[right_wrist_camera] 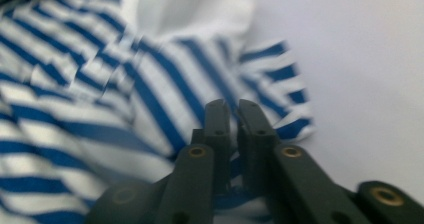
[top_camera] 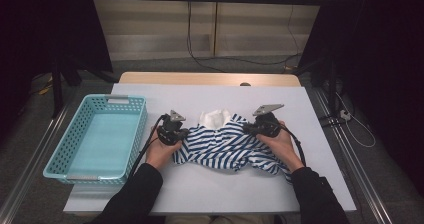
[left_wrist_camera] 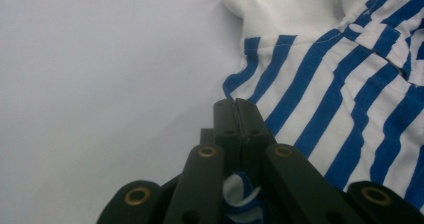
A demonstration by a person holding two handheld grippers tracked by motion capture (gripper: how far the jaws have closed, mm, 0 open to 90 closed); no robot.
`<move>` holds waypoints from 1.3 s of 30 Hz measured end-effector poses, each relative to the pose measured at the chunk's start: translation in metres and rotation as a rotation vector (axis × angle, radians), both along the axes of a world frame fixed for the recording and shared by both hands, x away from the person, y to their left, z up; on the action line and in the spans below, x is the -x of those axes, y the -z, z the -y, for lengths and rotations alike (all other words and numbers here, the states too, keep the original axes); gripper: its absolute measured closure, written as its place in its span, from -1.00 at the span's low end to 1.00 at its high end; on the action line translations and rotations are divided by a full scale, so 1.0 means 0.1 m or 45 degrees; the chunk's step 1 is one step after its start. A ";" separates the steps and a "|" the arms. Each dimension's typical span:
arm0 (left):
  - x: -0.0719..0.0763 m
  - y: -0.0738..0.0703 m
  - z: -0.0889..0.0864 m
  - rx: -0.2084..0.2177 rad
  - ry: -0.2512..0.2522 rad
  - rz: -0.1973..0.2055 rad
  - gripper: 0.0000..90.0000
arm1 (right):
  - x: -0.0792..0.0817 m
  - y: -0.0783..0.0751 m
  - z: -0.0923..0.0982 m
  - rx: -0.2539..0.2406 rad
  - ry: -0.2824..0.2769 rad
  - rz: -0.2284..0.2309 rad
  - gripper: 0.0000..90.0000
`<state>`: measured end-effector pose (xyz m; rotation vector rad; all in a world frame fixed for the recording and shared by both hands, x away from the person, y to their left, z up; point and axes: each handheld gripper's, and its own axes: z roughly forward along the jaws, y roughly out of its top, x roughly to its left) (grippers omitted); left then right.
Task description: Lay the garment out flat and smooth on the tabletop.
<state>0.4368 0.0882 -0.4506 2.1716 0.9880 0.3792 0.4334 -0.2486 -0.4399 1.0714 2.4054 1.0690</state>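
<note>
Left tool [left_wrist_camera: 235, 104], right tool [right_wrist_camera: 231, 104] clamped on striped shirt [top_camera: 225, 144]; high view adds basket [top_camera: 95, 134].

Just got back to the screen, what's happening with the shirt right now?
A person holds a gripper in each hand over the blue-and-white striped shirt, which lies crumpled on the white table. The left gripper is clamped on the shirt's left edge and the right gripper on its right edge. The turquoise basket at the left sits empty.
</note>
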 end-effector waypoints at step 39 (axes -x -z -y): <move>0.00 -0.04 -0.11 0.062 0.036 -0.021 0.96 | -0.23 -0.13 0.14 -0.053 0.026 0.035 0.92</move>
